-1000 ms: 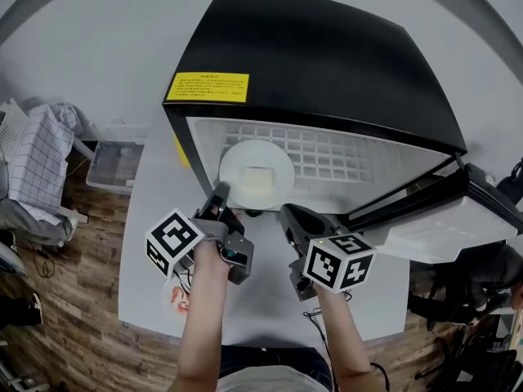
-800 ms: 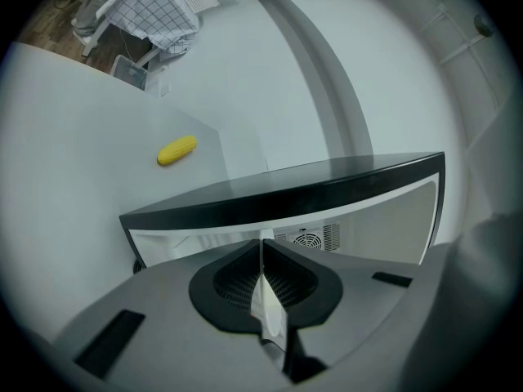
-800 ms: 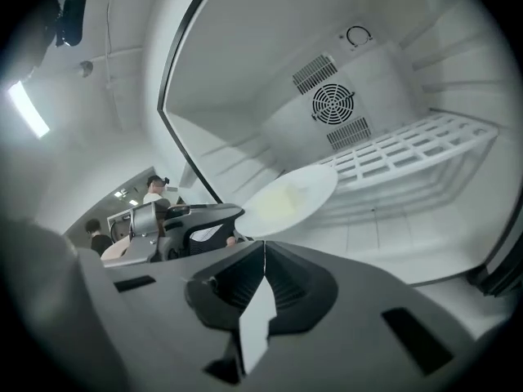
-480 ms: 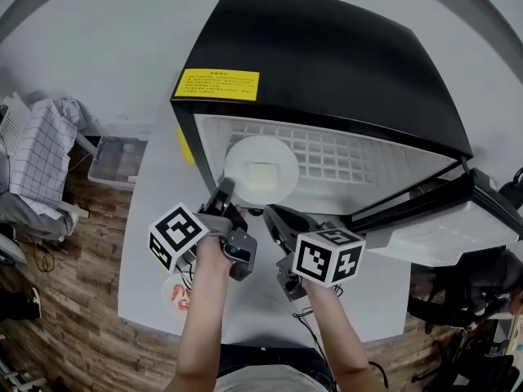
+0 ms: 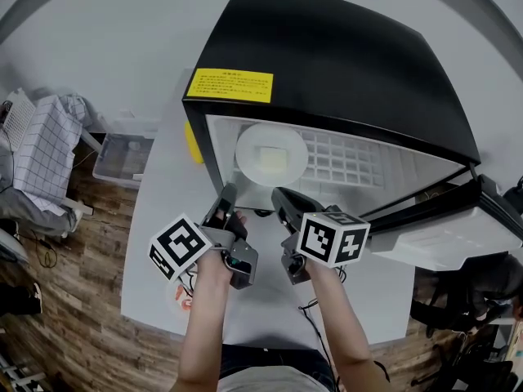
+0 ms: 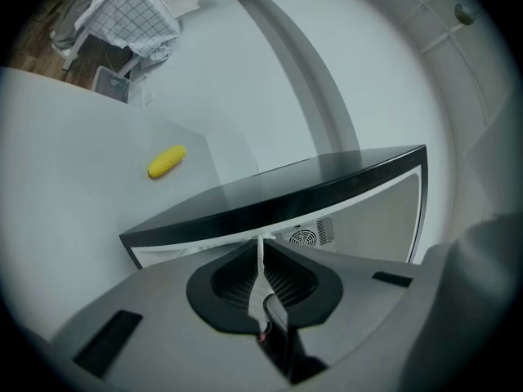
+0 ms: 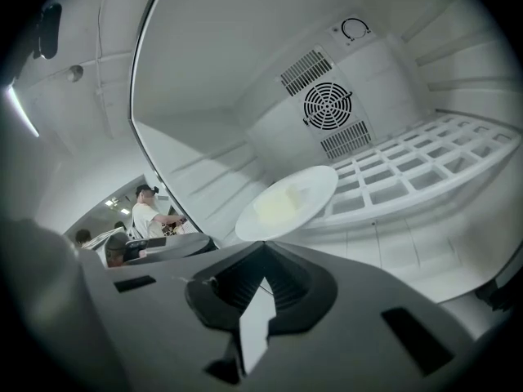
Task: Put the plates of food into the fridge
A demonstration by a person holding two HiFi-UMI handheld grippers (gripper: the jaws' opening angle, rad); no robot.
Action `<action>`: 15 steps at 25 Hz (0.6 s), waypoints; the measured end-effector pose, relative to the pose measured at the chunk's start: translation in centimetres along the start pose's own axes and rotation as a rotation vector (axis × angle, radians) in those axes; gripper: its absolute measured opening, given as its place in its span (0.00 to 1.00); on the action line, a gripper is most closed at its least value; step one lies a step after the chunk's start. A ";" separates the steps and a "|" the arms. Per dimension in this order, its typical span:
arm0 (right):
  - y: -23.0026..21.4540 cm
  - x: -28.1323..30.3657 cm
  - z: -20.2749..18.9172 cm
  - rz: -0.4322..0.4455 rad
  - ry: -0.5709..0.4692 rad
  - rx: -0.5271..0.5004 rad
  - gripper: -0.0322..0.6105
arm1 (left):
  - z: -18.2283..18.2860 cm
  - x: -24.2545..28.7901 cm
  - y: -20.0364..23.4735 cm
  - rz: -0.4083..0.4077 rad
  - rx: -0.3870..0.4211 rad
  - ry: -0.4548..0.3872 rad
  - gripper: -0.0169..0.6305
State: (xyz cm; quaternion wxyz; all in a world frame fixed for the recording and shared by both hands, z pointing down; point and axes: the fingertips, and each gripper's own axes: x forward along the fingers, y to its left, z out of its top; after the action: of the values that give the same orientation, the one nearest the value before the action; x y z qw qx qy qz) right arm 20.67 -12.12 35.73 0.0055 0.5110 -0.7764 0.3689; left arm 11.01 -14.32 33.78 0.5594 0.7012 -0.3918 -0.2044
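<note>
Both grippers have their jaws pressed together with nothing pinched. The right gripper (image 7: 260,247) points into the open fridge (image 5: 343,55), and its closed tips sit right at the near rim of the plate (image 7: 286,202); no part of the rim shows between the pads. The left gripper (image 6: 261,243) is held just to the left of it, outside the fridge opening and apart from the plate, with only a thin pale slit between its jaws. The plate is round, white and shallow, and carries a pale yellowish square block of food (image 5: 272,158) at its centre. It lies on the white grid shelf (image 7: 409,174) toward the left side of the fridge, near the front edge. Behind it, the back wall holds a round fan vent (image 7: 327,106). The fridge has a glossy black top with a yellow label (image 5: 230,86) at its front left corner, and its door (image 5: 458,227) stands open to the right. It stands on a white table (image 5: 155,243), where a yellow corn-shaped item (image 6: 167,161) lies just beside its left wall.
</note>
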 end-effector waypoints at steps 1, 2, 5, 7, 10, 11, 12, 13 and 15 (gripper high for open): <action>-0.1 0.2 0.2 -0.001 -0.001 -0.002 0.07 | 0.0 -0.2 0.0 0.001 0.016 0.000 0.06; -0.2 0.4 0.3 -0.003 -0.001 -0.003 0.07 | -0.1 -0.4 -0.1 0.002 0.029 -0.001 0.06; -0.4 0.9 0.9 -0.011 -0.008 -0.004 0.07 | -0.5 -0.9 -0.1 0.005 0.060 0.003 0.06; -0.6 1.1 1.3 -0.017 -0.015 -0.002 0.07 | -0.7 -1.4 0.0 0.013 0.078 0.005 0.06; -1.0 1.4 1.8 -0.023 -0.022 0.002 0.07 | -1.0 -1.9 0.2 0.027 0.101 -0.008 0.06; -1.1 1.4 1.9 -0.024 -0.024 0.000 0.07 | -1.0 -2.0 0.2 0.030 0.114 -0.013 0.06; -1.1 1.4 1.9 -0.023 -0.025 -0.002 0.07 | -1.0 -2.1 0.1 0.031 0.133 -0.019 0.06; -0.9 1.3 1.9 -0.019 -0.028 -0.005 0.07 | -1.0 -2.3 -0.1 0.029 0.158 -0.025 0.06; -0.3 0.7 1.7 -0.010 -0.041 -0.017 0.07 | -0.8 -2.6 -0.8 0.014 0.216 -0.039 0.06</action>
State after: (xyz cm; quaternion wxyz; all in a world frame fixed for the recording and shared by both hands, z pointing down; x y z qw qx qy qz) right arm 21.15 -13.71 34.95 -0.0044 0.5223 -0.7768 0.3517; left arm 10.27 -11.70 32.88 0.4743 0.7505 -0.4272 -0.1709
